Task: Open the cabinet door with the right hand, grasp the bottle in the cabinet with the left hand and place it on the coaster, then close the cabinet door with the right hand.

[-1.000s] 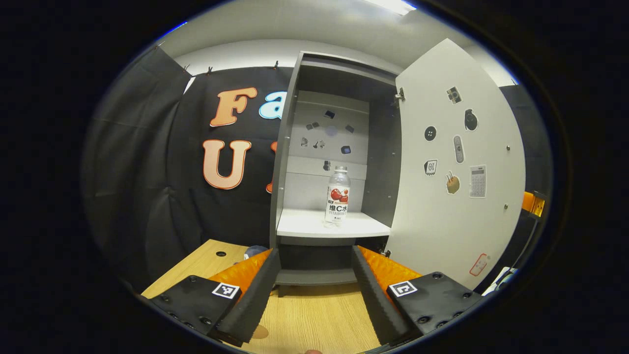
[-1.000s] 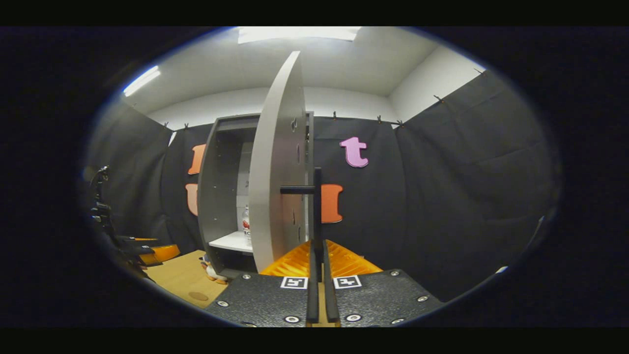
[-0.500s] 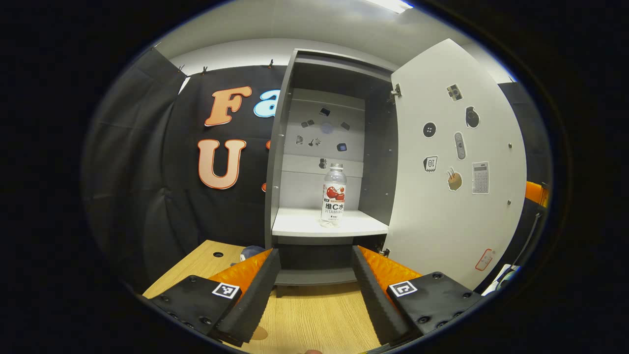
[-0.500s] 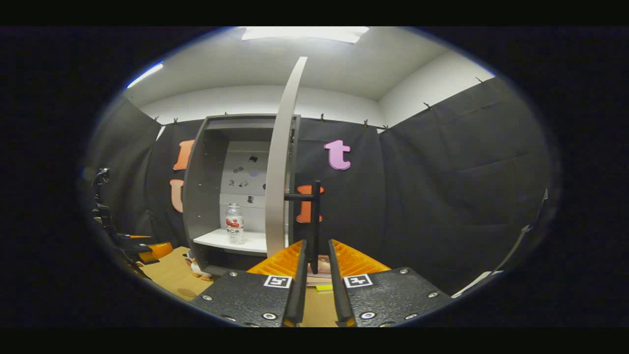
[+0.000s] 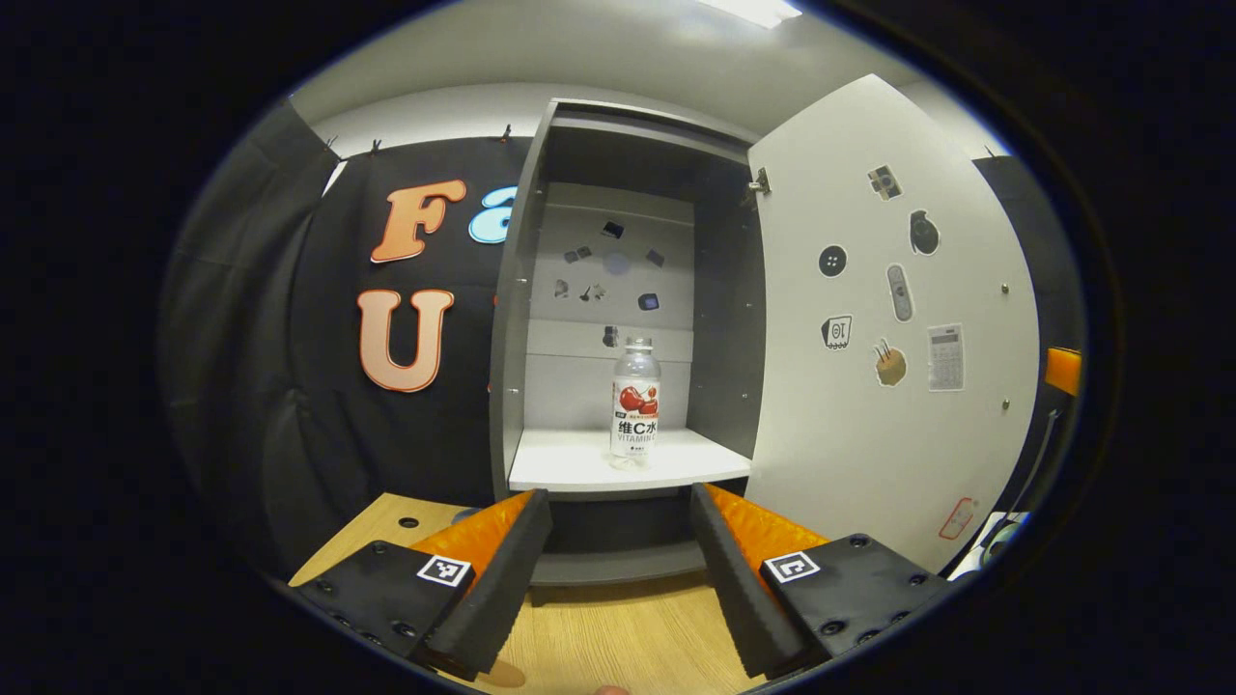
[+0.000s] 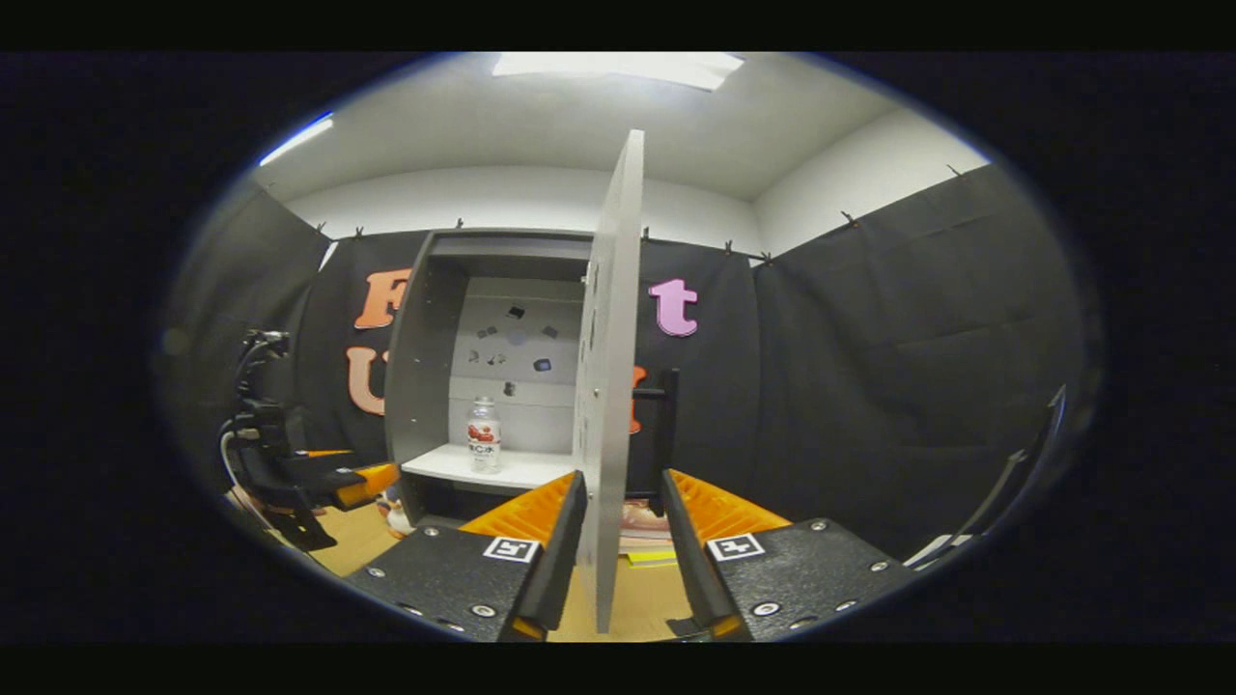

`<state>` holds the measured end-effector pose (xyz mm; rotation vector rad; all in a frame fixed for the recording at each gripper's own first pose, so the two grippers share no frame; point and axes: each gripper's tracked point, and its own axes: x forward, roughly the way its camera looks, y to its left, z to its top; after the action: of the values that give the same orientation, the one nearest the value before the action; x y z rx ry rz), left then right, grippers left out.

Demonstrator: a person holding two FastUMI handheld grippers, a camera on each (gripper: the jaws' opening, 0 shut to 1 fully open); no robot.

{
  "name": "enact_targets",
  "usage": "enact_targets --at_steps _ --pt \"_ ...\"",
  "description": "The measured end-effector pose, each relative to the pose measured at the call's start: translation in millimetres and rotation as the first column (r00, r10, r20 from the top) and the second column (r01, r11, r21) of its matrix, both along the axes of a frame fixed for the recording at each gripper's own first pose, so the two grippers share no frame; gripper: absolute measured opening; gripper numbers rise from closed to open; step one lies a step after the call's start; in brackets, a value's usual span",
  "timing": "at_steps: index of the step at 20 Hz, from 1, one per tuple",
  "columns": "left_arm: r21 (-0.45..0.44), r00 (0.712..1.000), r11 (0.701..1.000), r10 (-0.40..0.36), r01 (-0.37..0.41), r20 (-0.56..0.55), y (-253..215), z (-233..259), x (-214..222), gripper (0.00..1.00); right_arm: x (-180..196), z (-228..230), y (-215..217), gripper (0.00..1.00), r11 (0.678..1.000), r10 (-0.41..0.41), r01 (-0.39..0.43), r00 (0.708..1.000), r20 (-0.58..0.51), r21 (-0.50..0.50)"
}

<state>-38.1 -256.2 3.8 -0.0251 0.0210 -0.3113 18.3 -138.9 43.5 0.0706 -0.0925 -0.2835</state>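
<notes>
Standing open, the cabinet door [image 5: 893, 319] swings well to the right of the left gripper [image 5: 618, 569], whose fingers [image 5: 492, 569] are spread wide with nothing between them. Ahead of those fingers, one bottle [image 5: 635, 401] stands upright on the white shelf [image 5: 579, 463] inside the cabinet [image 5: 618, 154], just above the wooden bench [image 5: 618, 637]. The left gripper view shows the door's inner face with its stickers, and more stickers on the cabinet's back panel. The right gripper view takes the same door [image 6: 606, 386] edge-on, its lower edge rising between the parted fingers [image 6: 555, 560] of the right gripper [image 6: 618, 550]; whether they touch it cannot be told. That view also shows the dark door handle [image 6: 661, 425] just beyond the right finger, and, far off to the left, the other gripper [image 6: 328, 478] near the bench [image 6: 357, 541]. The single bottle [image 6: 483, 436] appears there left of the door, alone on its shelf.
</notes>
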Motion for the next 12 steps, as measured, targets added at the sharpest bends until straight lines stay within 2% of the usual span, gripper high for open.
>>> enact_targets --at_steps 1,2,3,6,8,10,12 --pt "-0.001 1.0 1.0 -0.011 0.011 0.007 -3.2 1.2 12.4 0.95 2.1 1.8 4.4 0.52 1.0 0.006 -0.006 1.0 0.006 -0.002" --pt "-0.001 1.0 1.0 -0.027 0.027 0.006 -7.4 1.0 24.1 0.95 4.2 2.1 5.0 0.63 1.0 0.001 -0.001 1.0 0.008 -0.006" --pt "-0.004 0.999 0.999 -0.041 0.041 0.005 -10.6 0.7 33.8 0.95 6.8 1.7 4.5 0.63 1.0 -0.003 0.003 1.0 0.004 -0.01" --pt "-0.022 0.996 0.996 -0.085 0.085 -0.007 -20.8 -2.2 68.3 0.95 3.0 3.6 -10.8 0.77 0.992 -0.102 0.101 0.995 -0.002 -0.072" --pt "-0.036 0.993 0.992 -0.119 0.118 -0.025 -27.7 -6.7 93.0 0.94 2.7 5.0 -25.7 0.81 0.978 -0.174 0.172 0.985 -0.002 -0.113" --pt "-0.032 0.991 0.99 -0.135 0.134 -0.028 -29.6 -7.8 118.2 0.95 3.3 6.2 -29.5 0.82 0.968 -0.22 0.219 0.975 0.002 -0.12" --pt "-0.023 0.989 0.989 -0.149 0.148 -0.017 -31.5 -7.2 144.4 0.95 6.9 7.9 -25.4 0.83 0.969 -0.226 0.225 0.974 0.01 -0.103"
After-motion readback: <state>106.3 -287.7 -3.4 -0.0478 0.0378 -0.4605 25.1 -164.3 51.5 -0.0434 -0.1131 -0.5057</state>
